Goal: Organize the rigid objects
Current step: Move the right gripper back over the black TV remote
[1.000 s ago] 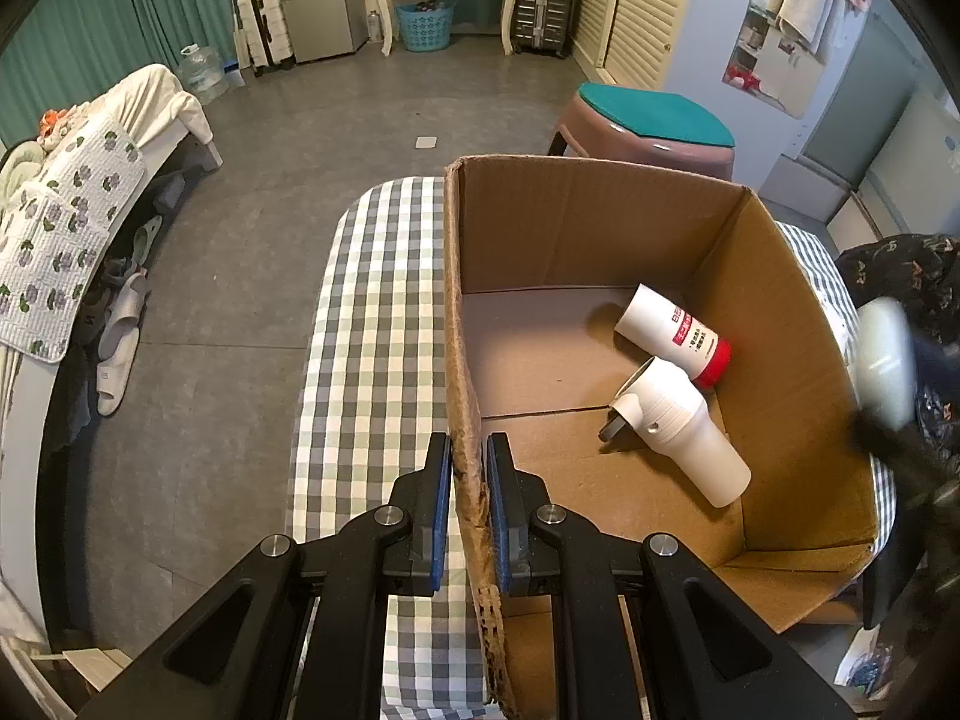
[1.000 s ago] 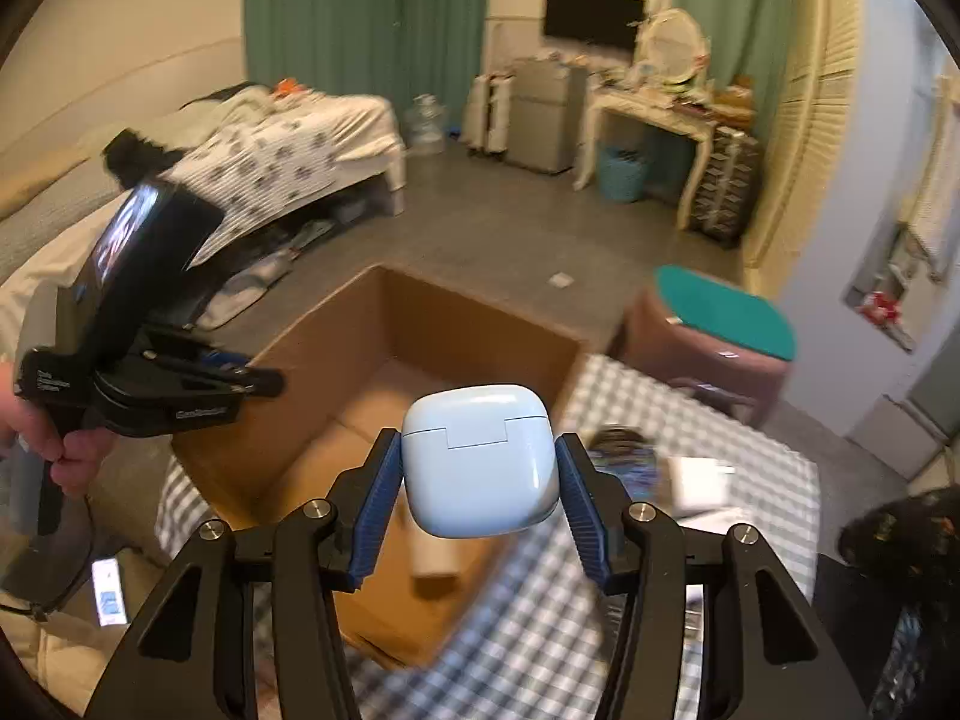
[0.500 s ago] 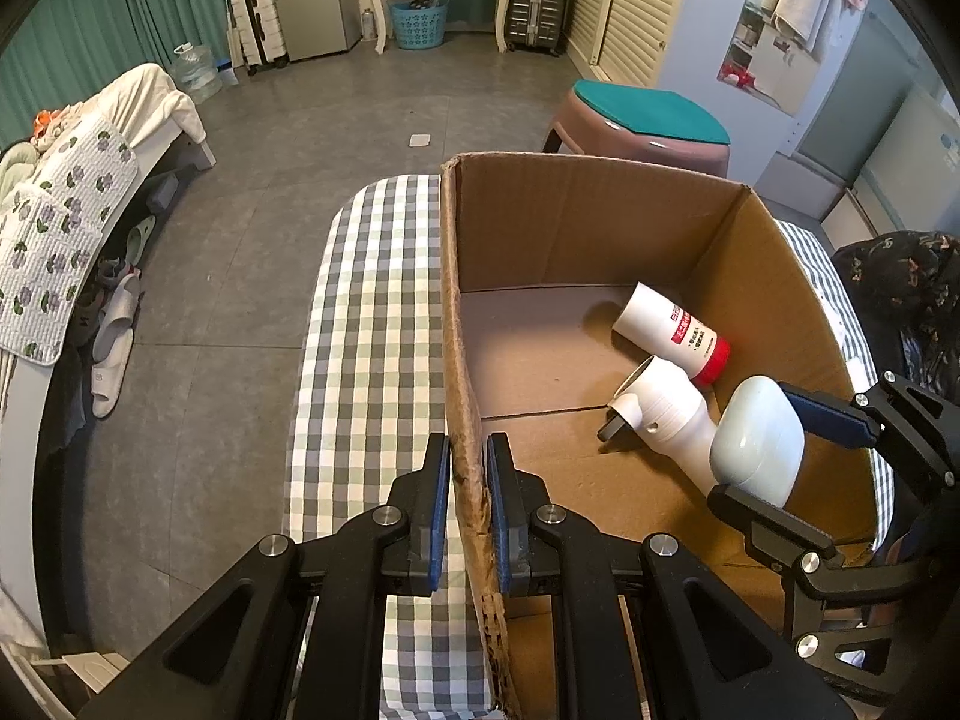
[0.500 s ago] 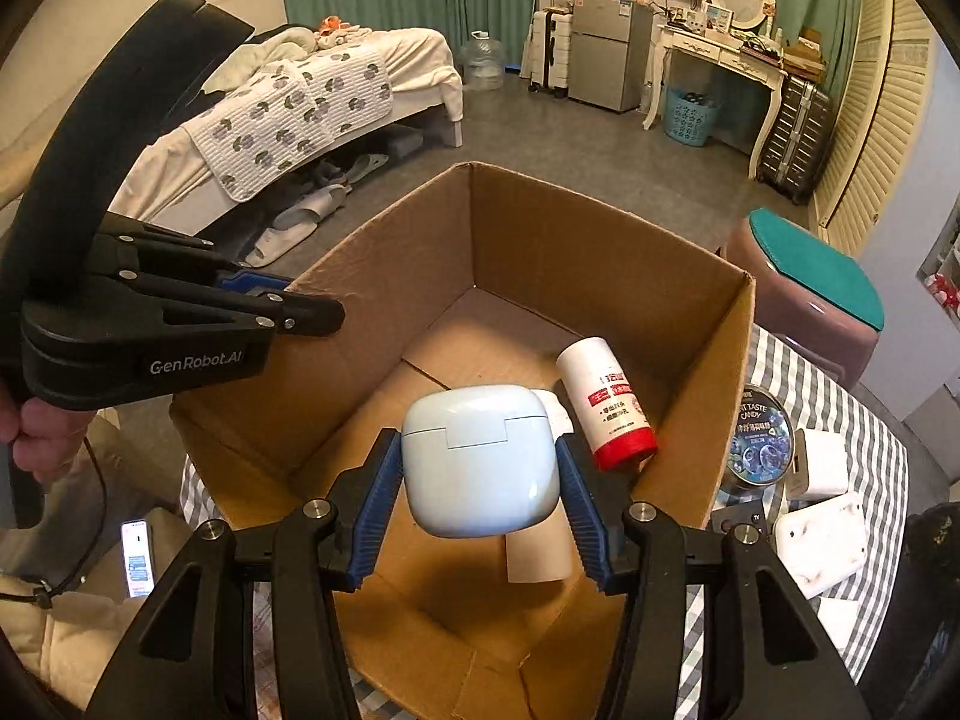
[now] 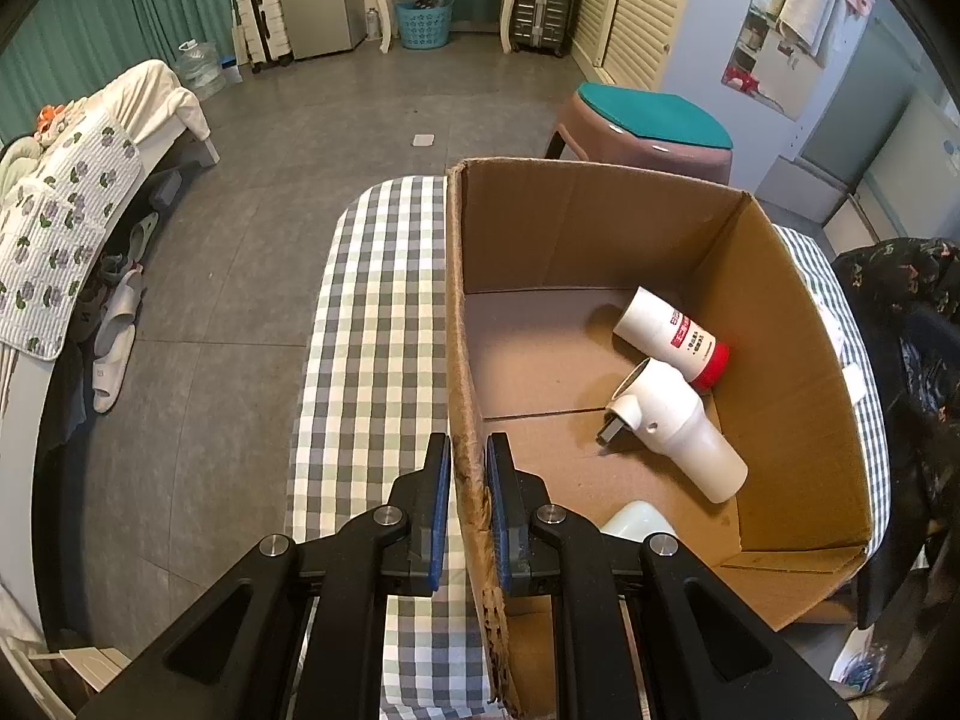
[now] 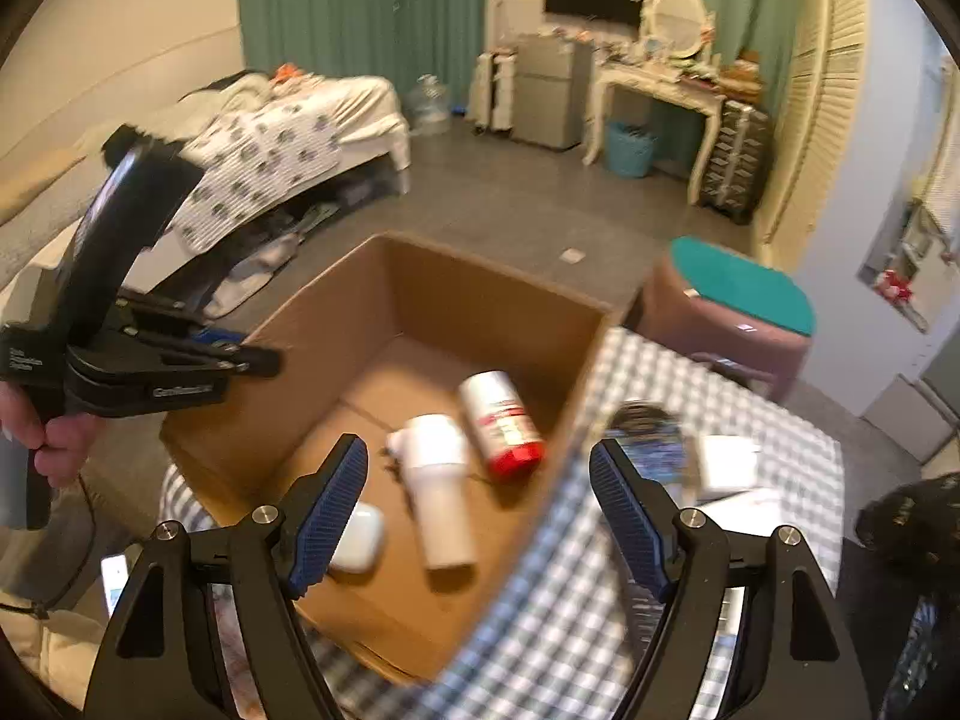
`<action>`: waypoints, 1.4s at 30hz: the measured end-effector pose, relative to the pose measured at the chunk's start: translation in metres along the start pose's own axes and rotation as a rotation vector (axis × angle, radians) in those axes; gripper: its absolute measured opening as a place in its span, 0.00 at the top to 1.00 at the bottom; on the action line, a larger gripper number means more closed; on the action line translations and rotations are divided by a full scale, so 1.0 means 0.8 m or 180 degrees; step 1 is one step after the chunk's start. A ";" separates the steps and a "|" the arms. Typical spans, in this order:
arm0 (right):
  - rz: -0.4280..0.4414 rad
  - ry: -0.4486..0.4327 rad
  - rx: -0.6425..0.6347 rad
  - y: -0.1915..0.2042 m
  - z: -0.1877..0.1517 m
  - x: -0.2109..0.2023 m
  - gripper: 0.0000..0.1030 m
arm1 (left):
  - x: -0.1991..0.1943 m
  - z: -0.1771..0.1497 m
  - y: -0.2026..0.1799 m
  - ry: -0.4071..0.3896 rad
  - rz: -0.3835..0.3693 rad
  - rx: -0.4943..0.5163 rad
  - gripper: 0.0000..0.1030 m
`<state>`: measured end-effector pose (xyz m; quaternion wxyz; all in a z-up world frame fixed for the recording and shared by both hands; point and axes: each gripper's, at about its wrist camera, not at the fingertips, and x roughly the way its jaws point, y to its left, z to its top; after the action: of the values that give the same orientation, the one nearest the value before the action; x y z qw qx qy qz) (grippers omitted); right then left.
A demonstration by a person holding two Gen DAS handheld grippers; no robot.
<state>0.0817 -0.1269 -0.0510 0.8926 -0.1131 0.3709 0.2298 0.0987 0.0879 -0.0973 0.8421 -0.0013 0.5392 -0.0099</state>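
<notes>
White and smooth, the earbud case [image 6: 355, 539] had just left your right tongs [image 6: 477, 507], which half a second before were clamped on it above the box; now it lay on the floor of the cardboard box [image 6: 420, 276] at about 7 o'clock of the white pipe fitting [image 6: 437, 489], just beside it, and your jaws were opening with nothing between them. That looked like one more rigid item stowed, so your right hand was free for the pieces on the checked tabletop [image 6: 600, 630] at 3 o'clock of the box. The case seemed to lie flat, its long axis running roughly 12 to 6 in the right wrist view, though blur hid which end carried the lid. Your left tongs [image 5: 467, 501] were closed tight on the near wall of the box, steadying it. The red-capped bottle [image 6: 501, 420] pointed its cap toward 5 o'clock.
</notes>
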 end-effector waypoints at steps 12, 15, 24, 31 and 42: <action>-0.0721 0.0074 0.0612 -0.156 -0.051 -0.040 0.26 | -0.009 0.000 0.000 -0.0001 0.0052 -0.0014 0.89; -0.0645 0.0238 0.0609 -0.158 -0.068 -0.027 0.26 | -0.008 0.000 -0.002 0.0010 0.0066 -0.0020 0.89; -0.0254 0.0684 0.0460 -0.117 -0.118 0.049 0.26 | -0.008 0.002 -0.006 0.0026 0.0081 -0.0033 0.89; -0.0167 0.0888 0.0484 -0.104 -0.137 0.094 0.34 | -0.006 0.001 -0.008 0.0034 0.0083 -0.0029 0.89; -0.0317 0.0991 0.0456 -0.103 -0.134 0.128 0.40 | -0.006 0.001 -0.008 0.0034 0.0084 -0.0030 0.89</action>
<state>0.1201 -0.2051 -0.1965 0.8405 -0.1017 0.5139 0.1380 0.0978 0.0817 -0.0927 0.8393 0.0018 0.5437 0.0037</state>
